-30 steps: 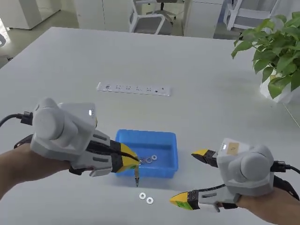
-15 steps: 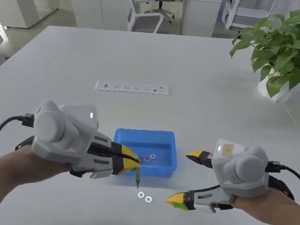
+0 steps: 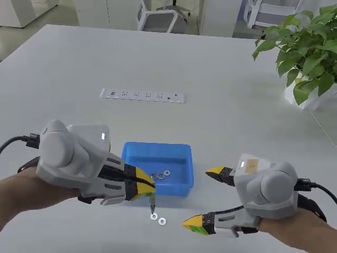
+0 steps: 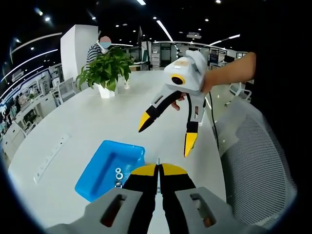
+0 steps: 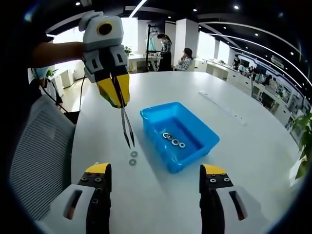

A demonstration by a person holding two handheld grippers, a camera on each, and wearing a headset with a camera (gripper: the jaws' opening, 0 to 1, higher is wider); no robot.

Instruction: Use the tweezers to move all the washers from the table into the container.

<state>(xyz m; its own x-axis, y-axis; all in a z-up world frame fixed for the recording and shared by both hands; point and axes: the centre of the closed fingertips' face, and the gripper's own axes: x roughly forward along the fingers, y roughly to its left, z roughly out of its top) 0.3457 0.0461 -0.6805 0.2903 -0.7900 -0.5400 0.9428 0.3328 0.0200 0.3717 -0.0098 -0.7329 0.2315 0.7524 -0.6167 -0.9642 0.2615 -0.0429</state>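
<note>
Since the earlier frame the tweezers have dropped, their tip now at the nearer of two washers on the table, lower centre of the head view, just below the blue container; contact cannot be judged. At lower left, the left gripper has its jaws pressed together on the tweezers. At lower right, the right gripper has its jaws spread wide, holding nothing. Several more washers lie inside the container.
</note>
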